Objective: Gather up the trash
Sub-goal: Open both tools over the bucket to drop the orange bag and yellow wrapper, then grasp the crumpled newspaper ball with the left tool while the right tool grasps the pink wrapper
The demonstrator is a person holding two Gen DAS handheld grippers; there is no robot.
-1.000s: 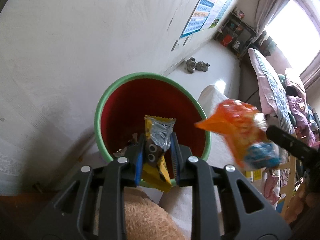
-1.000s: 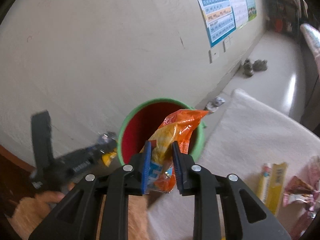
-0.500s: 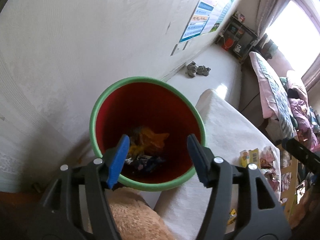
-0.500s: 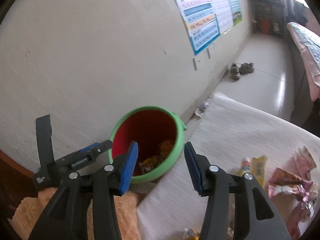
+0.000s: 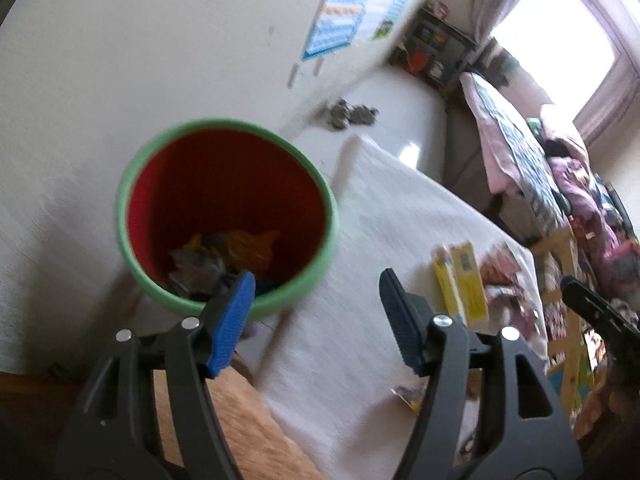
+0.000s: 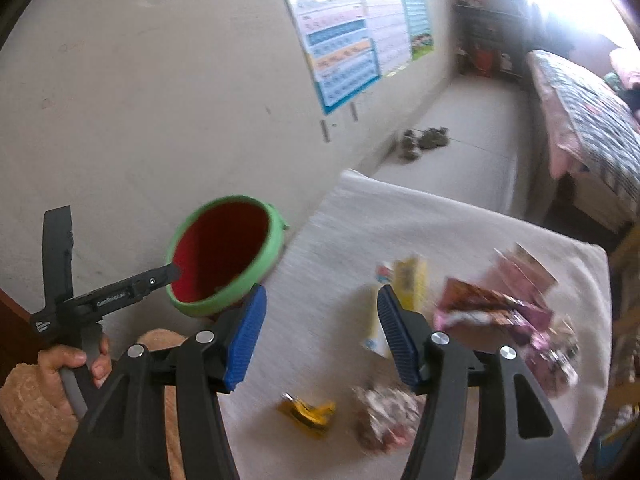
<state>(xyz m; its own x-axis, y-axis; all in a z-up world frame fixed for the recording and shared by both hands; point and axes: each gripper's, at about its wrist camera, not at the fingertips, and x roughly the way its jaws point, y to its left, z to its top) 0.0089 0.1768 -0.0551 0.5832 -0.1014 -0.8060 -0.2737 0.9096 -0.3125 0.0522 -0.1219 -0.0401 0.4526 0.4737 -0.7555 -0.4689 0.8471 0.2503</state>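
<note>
Some trash binned, more to go.
Both my hand-held grippers, left (image 5: pixel 316 312) and right (image 6: pixel 320 328), gape empty; bin (image 5: pixel 132 184) holds wrappers (image 5: pixel 224 256), more packets (image 6: pixel 492 308) litter the counter (image 6: pixel 400 216).

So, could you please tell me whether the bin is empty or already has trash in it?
Partly filled: crumpled wrappers lie at the bottom of the bin.

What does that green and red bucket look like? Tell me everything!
The bucket is round, with a thick light-green rim and outside and a deep red inside. It looks like smooth plastic. It stands upright with no lid, between the pale wall and the white cloth-covered surface. At its bottom lie crumpled wrappers, orange and silvery ones among them. A small green tab sticks out at the rim in the right wrist view. The open left tongs hover just in front of it.
</note>
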